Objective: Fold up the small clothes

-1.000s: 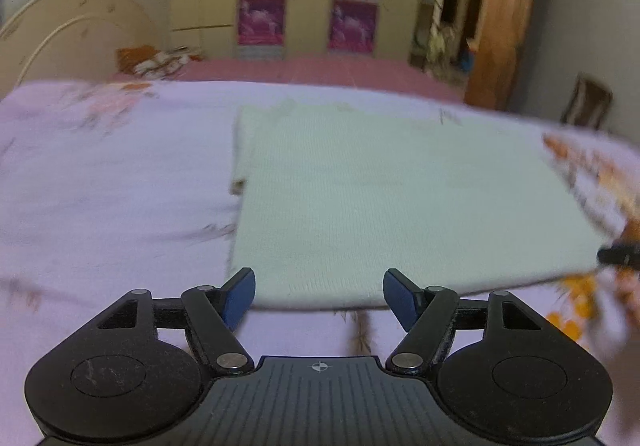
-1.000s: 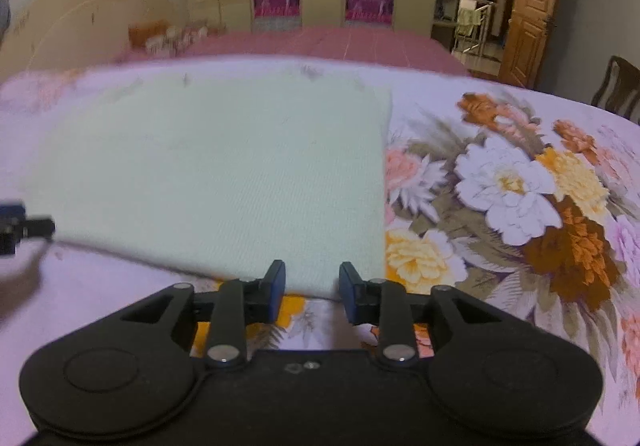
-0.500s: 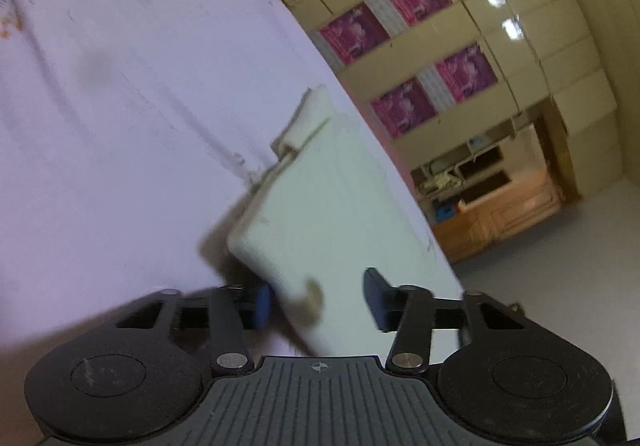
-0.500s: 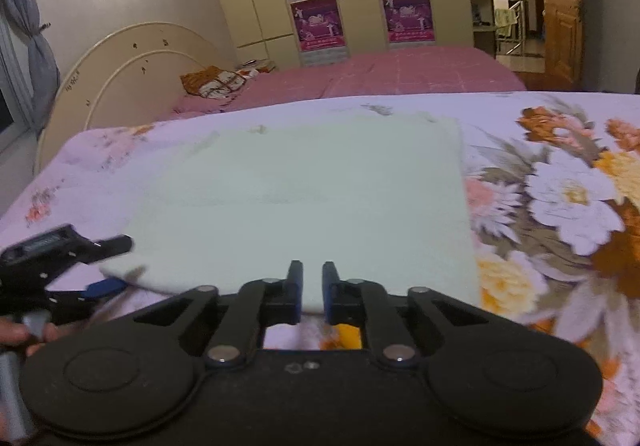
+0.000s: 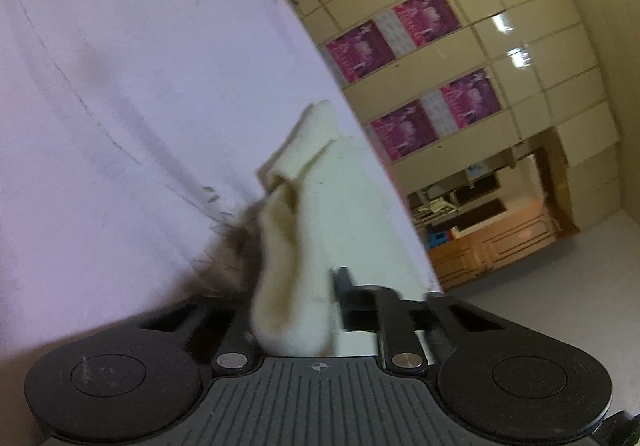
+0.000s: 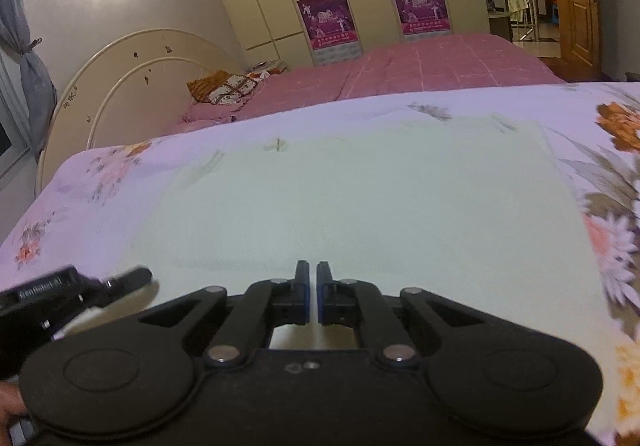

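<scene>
- Gathered now at its near left corner: pale green cloth (image 6: 360, 198), flat across the bed (image 6: 120, 174) a second ago, bunched up between the jaws of the left gripper (image 5: 296, 310), whose view has rolled hard to one side.
- Lies otherwise spread on the floral bedsheet, far edge toward the pink bed (image 6: 420, 62) behind.
- Left gripper: jaws just been closing, now narrow and pinched on the cloth corner, fabric standing in a thick fold between them.
- Right gripper (image 6: 313, 294): jaws all but together, only a slit between the blue pads, at the cloth's near edge; hard to tell whether any fabric is caught, none seen between the pads.
- Step in hand, by the look of it: taking hold of the near edge for the first fold.
- Next move likely calls for a sure hold on the right side too, then lifting both corners evenly and carrying them over to the far edge.
</scene>
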{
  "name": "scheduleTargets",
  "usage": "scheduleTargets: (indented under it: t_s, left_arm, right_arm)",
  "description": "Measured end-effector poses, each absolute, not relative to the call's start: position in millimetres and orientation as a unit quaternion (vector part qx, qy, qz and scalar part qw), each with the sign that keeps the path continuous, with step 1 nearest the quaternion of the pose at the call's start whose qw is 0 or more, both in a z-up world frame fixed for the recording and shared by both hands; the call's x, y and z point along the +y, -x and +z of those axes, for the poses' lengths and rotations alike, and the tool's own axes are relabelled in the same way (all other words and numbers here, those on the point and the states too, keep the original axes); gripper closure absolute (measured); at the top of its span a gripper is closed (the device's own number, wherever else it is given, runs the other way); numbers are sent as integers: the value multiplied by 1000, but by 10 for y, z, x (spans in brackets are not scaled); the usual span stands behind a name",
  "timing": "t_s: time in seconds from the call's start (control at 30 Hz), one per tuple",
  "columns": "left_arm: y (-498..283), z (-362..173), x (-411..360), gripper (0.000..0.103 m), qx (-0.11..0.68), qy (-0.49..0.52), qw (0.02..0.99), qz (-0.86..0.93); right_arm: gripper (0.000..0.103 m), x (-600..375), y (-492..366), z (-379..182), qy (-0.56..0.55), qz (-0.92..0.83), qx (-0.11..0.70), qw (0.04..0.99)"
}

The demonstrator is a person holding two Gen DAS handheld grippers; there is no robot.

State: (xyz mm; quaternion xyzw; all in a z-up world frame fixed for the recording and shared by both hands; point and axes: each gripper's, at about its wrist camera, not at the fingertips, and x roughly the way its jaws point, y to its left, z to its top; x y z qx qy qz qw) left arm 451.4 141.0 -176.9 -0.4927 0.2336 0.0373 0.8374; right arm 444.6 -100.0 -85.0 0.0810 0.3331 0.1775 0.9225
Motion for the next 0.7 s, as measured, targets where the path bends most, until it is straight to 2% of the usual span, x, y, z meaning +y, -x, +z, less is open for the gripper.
scheduleTargets:
  t_s: [0.23, 0.3, 0.37, 0.7]
  left_arm:
    - [-4578, -1758, 1441, 95, 226, 498, 837, 20]
    - [-4582, -1789, 1460, 95, 224, 498, 837, 22]
    - [-4529, -1806, 1419, 95, 225, 490, 842, 25]
    - [-4576, -1624, 1389, 96, 242, 449, 860, 23]
  right_arm:
    - [99, -950, -4541, -913, -60, 172, 341, 922]
    - [103, -943, -4579, -987, -48, 165, 356, 919]
    - [103, -931, -4584, -1007, -46, 167, 351, 920]
    - [103, -967, -4627, -994, -73, 163, 361, 915]
